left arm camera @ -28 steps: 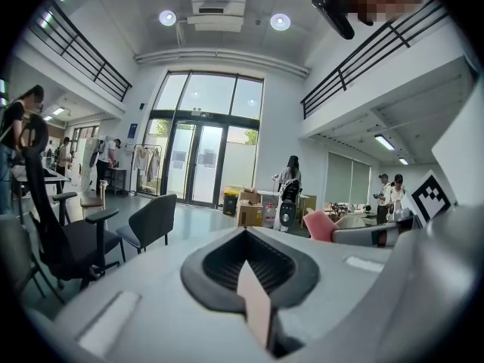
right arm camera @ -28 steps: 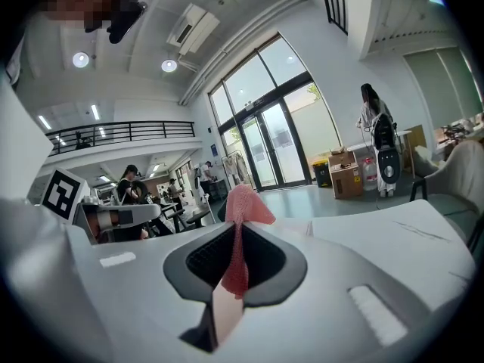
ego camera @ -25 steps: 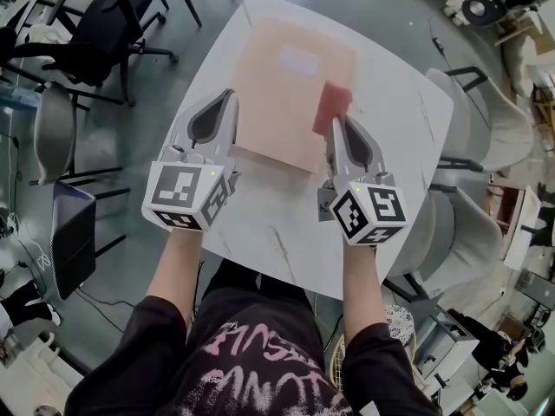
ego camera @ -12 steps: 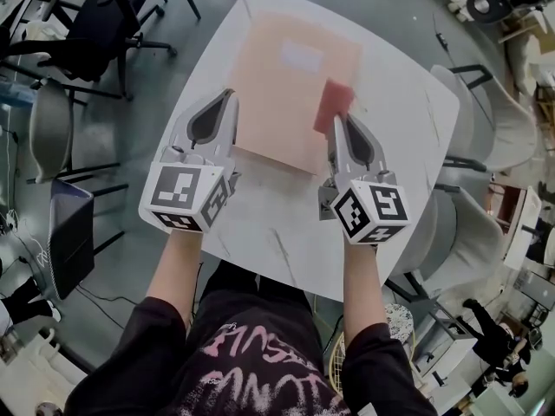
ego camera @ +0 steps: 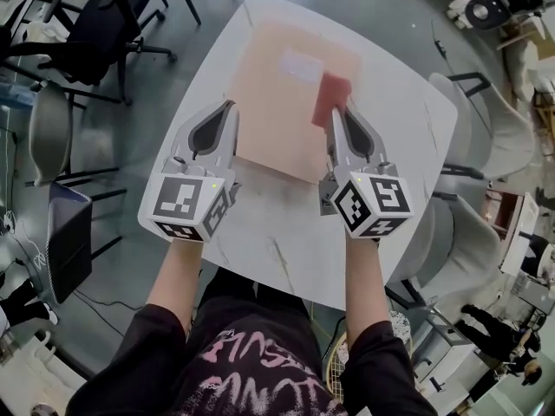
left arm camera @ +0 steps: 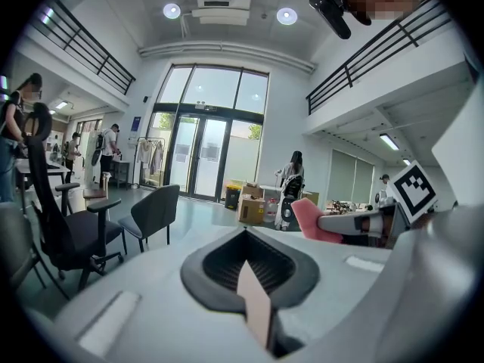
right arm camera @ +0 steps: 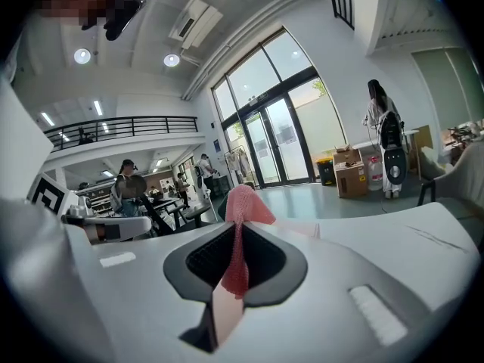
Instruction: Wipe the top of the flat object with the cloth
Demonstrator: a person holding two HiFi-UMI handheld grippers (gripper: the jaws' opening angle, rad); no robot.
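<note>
A peach flat object (ego camera: 282, 115) with a white label (ego camera: 301, 65) lies on the white table (ego camera: 277, 232). My right gripper (ego camera: 336, 115) is shut on a red-pink cloth (ego camera: 329, 98), which rests on the flat object's right part just below the label. The right gripper view shows the cloth (right arm camera: 242, 206) pinched between the jaws and sticking up past the right gripper (right arm camera: 236, 227). My left gripper (ego camera: 230, 107) is shut with nothing in it, its tips at the flat object's left edge. The left gripper view shows the left gripper (left arm camera: 246, 233) shut, with the cloth (left arm camera: 310, 219) off to the right.
A black office chair (ego camera: 104, 24) stands beyond the table's far left corner. White chairs (ego camera: 486, 120) sit along the right side. A dark stool (ego camera: 74, 232) is at the left. People stand further off in the hall.
The right gripper has slid the cloth slightly farther up the flat object, closer to the white label. The left gripper has stayed at the left edge.
</note>
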